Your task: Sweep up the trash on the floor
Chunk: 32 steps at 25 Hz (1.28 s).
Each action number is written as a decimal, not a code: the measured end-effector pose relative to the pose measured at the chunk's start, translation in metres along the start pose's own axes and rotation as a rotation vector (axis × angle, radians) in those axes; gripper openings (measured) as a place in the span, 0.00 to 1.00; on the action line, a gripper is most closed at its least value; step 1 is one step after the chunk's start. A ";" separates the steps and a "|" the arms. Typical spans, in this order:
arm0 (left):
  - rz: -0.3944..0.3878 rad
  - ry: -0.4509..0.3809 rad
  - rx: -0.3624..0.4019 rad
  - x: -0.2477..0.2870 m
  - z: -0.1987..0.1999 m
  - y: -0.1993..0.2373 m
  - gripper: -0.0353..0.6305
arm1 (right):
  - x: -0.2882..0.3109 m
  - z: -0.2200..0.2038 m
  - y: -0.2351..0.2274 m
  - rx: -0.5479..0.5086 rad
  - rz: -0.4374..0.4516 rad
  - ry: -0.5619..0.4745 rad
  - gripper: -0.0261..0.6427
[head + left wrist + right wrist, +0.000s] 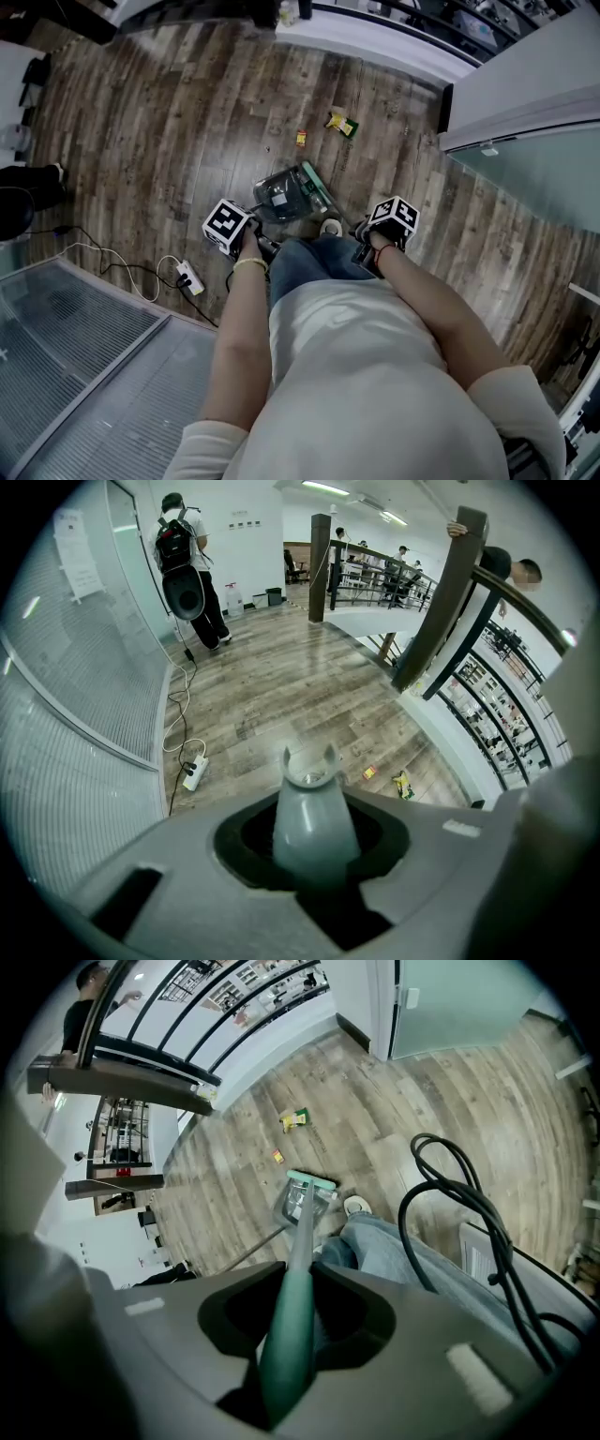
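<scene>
Grey-brown wood plank floor [141,141], clear dustpan [279,197] standing on it near the middle, broom [317,186] with green head touching its right edge, farther off a red-yellow wrapper [301,138], green-yellow wrapper [341,124] just right of it, white power strip [189,277] near left.

Both forearms reach down ahead, left hand-held gripper [249,247] clamping a grey handle [312,829], right hand-held gripper [367,251] a green handle [287,1335]

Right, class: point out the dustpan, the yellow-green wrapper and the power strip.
dustpan [277,197], head view, middle of its pan.
yellow-green wrapper [341,124], head view, its middle.
power strip [187,277], head view, its white body.
</scene>
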State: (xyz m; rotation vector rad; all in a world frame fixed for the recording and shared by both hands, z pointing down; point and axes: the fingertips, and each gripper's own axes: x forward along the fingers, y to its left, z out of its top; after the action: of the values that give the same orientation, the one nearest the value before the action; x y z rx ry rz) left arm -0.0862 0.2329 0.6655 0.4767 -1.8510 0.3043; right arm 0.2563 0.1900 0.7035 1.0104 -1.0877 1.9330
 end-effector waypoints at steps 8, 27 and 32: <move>-0.002 0.015 0.000 0.002 -0.008 0.001 0.19 | 0.010 -0.021 0.014 -0.031 0.018 0.071 0.18; -0.018 0.014 0.113 0.001 0.002 0.004 0.18 | 0.019 -0.034 0.020 -0.067 0.036 0.115 0.18; -0.021 0.039 0.219 0.001 0.000 0.002 0.18 | 0.021 -0.033 0.021 -0.068 0.038 0.116 0.18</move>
State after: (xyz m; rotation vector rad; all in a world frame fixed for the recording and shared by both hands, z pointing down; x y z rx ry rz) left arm -0.0872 0.2349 0.6661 0.6354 -1.7818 0.5011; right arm 0.2195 0.2144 0.7033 0.8360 -1.1057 1.9456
